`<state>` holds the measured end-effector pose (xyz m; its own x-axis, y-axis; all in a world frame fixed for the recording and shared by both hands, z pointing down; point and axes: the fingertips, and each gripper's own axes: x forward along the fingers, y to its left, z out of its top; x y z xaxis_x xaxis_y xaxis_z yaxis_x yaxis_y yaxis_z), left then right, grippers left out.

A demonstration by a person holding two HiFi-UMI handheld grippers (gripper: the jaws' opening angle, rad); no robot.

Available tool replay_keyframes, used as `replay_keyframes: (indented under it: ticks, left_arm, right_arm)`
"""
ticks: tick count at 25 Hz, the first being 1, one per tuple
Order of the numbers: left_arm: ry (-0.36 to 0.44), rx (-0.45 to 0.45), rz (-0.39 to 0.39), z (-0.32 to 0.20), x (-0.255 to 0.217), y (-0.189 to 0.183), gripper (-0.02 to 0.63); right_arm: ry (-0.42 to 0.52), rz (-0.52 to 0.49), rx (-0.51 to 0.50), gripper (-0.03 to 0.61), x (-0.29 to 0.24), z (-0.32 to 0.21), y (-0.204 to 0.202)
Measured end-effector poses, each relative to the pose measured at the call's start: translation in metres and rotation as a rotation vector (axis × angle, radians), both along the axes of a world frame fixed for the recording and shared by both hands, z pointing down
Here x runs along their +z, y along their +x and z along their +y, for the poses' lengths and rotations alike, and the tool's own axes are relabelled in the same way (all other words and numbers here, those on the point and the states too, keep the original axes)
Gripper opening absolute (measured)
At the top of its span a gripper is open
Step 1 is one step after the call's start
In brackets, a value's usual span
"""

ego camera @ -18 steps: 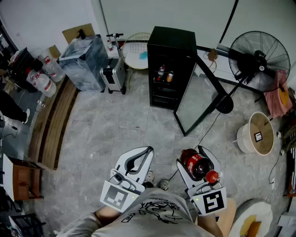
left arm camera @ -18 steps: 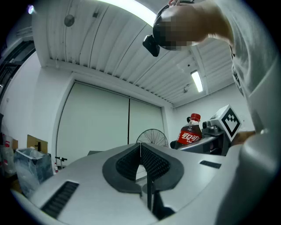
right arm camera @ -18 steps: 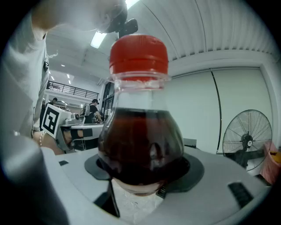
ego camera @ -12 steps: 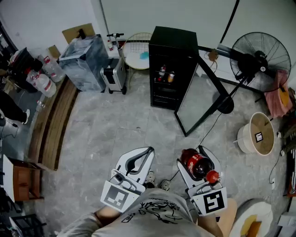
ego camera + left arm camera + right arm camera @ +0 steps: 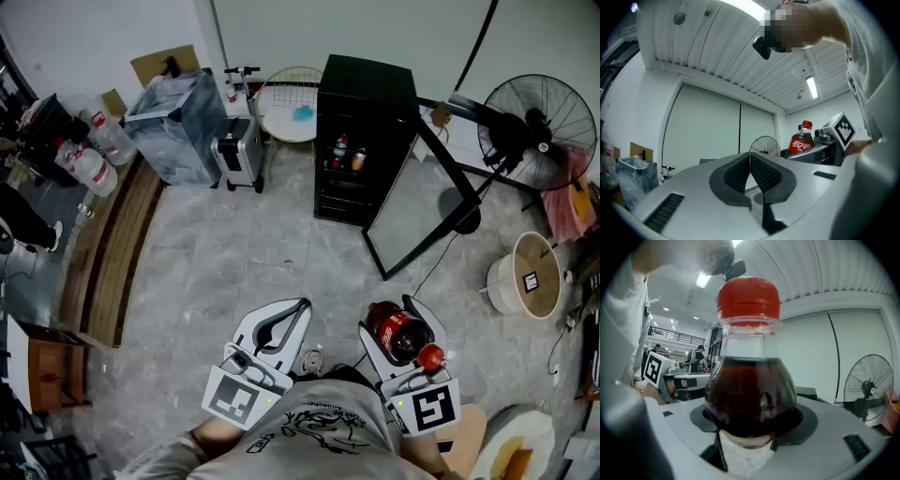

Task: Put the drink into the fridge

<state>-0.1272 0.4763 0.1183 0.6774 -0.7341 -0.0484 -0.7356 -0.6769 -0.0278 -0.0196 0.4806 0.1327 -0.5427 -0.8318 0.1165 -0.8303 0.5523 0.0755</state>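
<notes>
While the right gripper point(image 5: 394, 319) has its jaws clamped on the cola bottle point(image 5: 401, 336) down around 5 o'clock in the head view, the left gripper point(image 5: 298, 307) at 7 o'clock has its jaws pressed together, empty. The black fridge point(image 5: 366, 131) is up at 12 o'clock, door point(image 5: 417, 211) open, well apart from the bottle.

From the head we look steeply down at the floor point(image 5: 234, 253), the left gripper point(image 5: 298, 309) and right gripper point(image 5: 394, 314) close below us and the fridge point(image 5: 367, 141) well ahead. Each gripper camera rides just behind its own jaws, looking along them across the room; both catch the fan point(image 5: 765, 144), and the left one sees the bottle point(image 5: 801, 139) that fills the right view
</notes>
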Motion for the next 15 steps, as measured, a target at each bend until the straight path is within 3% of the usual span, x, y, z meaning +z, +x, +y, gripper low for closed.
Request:
replay_keyframes:
  ticks: [15]
  left_arm:
    - [-0.005, -0.001, 0.017, -0.029, 0.003, -0.013, 0.021]
  right_arm:
    - [-0.015, 0.021, 0.005, 0.311, 0.006, -0.031, -0.011]
